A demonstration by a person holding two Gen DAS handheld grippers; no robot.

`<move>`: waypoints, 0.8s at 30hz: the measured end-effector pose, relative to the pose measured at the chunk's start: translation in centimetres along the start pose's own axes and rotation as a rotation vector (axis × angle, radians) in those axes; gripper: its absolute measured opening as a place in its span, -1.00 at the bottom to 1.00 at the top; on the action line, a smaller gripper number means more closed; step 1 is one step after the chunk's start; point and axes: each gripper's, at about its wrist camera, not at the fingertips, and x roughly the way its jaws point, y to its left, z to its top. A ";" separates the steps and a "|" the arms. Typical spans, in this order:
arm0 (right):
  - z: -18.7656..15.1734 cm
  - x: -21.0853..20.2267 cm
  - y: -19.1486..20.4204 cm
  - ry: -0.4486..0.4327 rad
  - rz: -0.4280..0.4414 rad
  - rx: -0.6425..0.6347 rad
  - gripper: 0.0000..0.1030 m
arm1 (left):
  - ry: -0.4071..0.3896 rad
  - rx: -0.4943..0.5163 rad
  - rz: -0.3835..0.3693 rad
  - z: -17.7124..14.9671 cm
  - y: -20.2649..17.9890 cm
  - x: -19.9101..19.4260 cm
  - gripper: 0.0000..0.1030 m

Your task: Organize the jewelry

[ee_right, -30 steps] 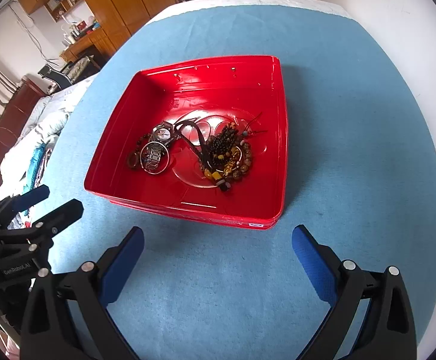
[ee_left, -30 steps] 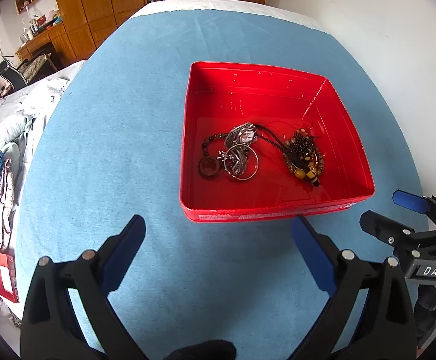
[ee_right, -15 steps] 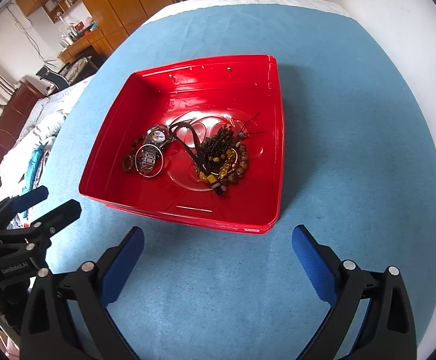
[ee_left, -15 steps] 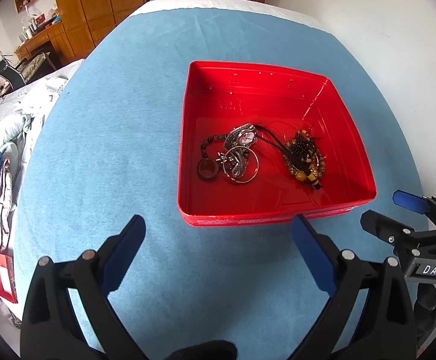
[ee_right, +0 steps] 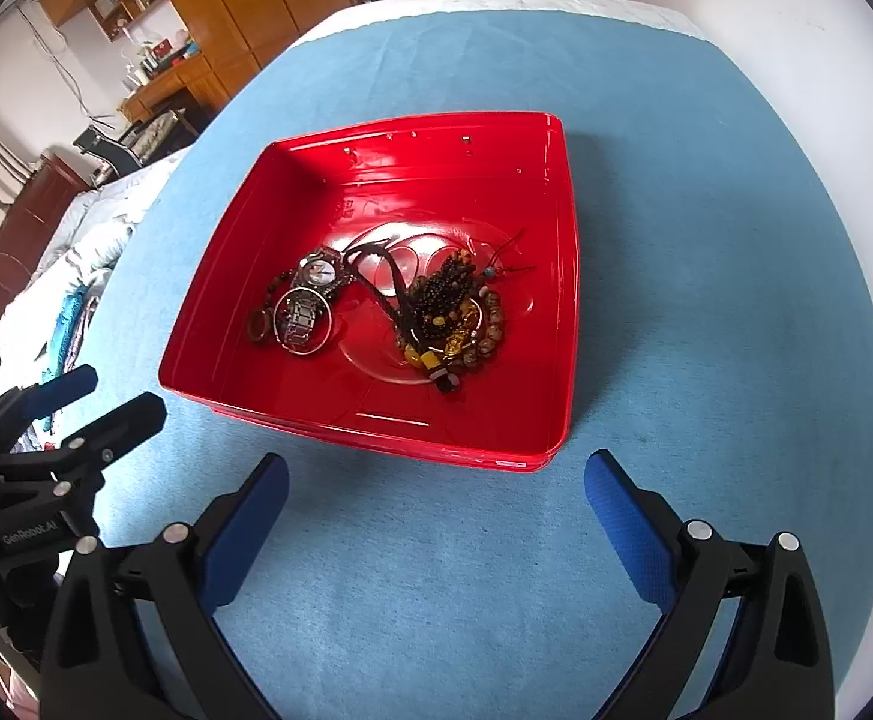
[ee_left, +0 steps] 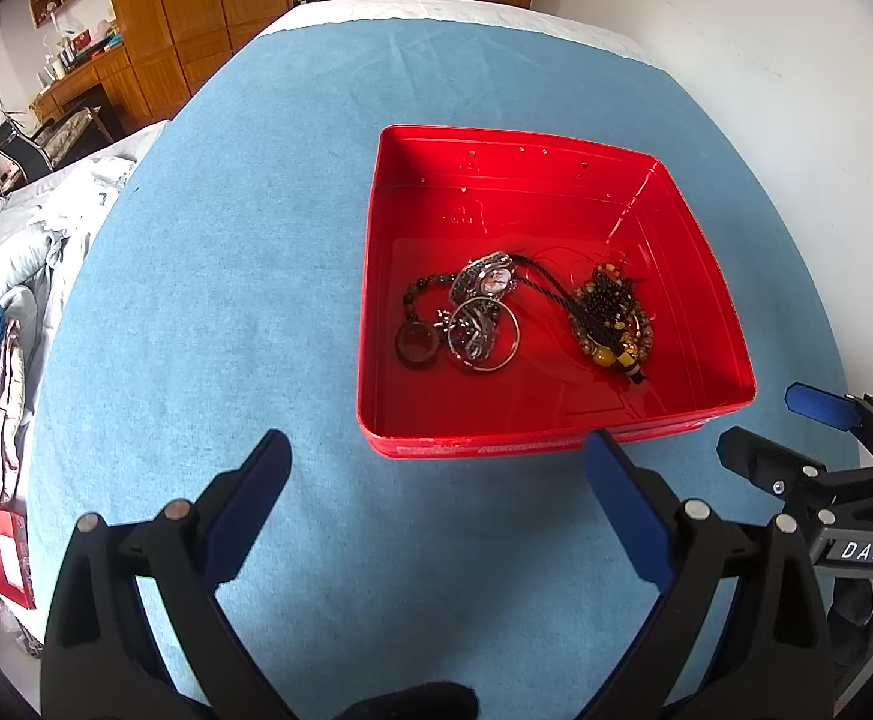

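Red tray [ee_left: 718, 324] on blue table [ee_left: 226, 300] holds jewelry [ee_left: 484, 312]; left gripper [ee_left: 436, 480], right gripper [ee_right: 436, 486] both spread, empty.

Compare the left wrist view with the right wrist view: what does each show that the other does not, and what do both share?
Only the left wrist view shows the right gripper, jaws open, at its right edge, and a red-and-white box at far left. Only the right wrist view shows the left gripper, jaws open, at its left edge. Both share the red tray on the blue cloth, holding a watch and a beaded bracelet pile.
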 end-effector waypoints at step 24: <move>0.0 0.2 0.2 0.003 -0.003 -0.006 0.92 | 0.000 0.003 0.004 0.1 0.0 0.2 0.88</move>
